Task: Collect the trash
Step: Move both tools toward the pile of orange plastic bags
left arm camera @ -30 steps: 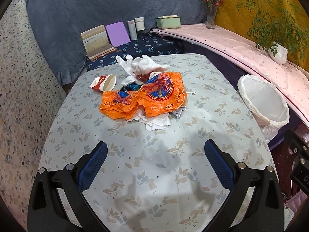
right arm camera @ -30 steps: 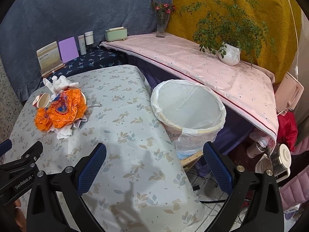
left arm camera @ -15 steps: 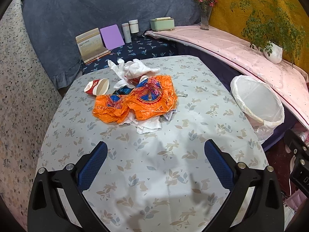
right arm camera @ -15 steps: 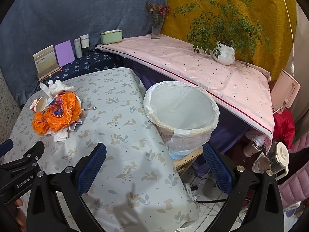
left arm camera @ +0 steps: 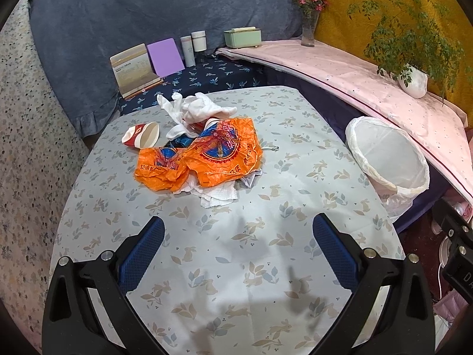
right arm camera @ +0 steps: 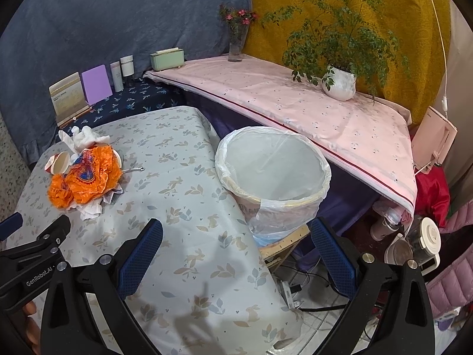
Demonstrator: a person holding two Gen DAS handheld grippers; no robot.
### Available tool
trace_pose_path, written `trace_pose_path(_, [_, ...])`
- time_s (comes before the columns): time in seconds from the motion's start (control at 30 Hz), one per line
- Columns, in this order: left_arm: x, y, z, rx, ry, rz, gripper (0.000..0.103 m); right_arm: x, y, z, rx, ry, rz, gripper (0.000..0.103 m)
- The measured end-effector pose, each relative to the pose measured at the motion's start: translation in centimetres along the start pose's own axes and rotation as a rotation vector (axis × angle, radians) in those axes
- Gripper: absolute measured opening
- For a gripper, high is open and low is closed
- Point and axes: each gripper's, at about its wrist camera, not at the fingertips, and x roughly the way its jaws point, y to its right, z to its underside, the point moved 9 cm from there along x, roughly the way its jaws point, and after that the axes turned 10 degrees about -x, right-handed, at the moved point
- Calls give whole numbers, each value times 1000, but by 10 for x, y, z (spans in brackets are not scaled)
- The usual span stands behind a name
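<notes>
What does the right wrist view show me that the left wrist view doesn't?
Only the right wrist view shows the left gripper at its left edge, the red garment and the white-lidded jug. Only the left wrist view shows the white crumpled tissue clearly. Both show the orange plastic bags, red-and-white paper cup, white-lined trash bin and the open right gripper.

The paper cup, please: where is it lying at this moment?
In the left wrist view the paper cup lies tipped on its side on the table, at the left edge of the trash pile, beside the orange plastic bag.
</notes>
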Motion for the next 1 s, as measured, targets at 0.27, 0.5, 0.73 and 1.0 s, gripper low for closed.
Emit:
trace_pose_path(0.27, [0, 2, -1, 1, -2, 9, 96, 1, 1, -1, 9, -3, 2, 96])
trace_pose_path(0.5, [1, 5, -3, 5, 0, 14, 96, 2, 3, -2, 10, -2, 2, 96])
trace_pose_path(0.73, [1, 6, -4, 7, 1, 16, 96, 1, 3, -3, 11, -1, 3, 96])
trace_pose_path(1.0, [0, 12, -4, 13, 2, 27, 96, 2, 6, -3, 14, 0, 9, 96])
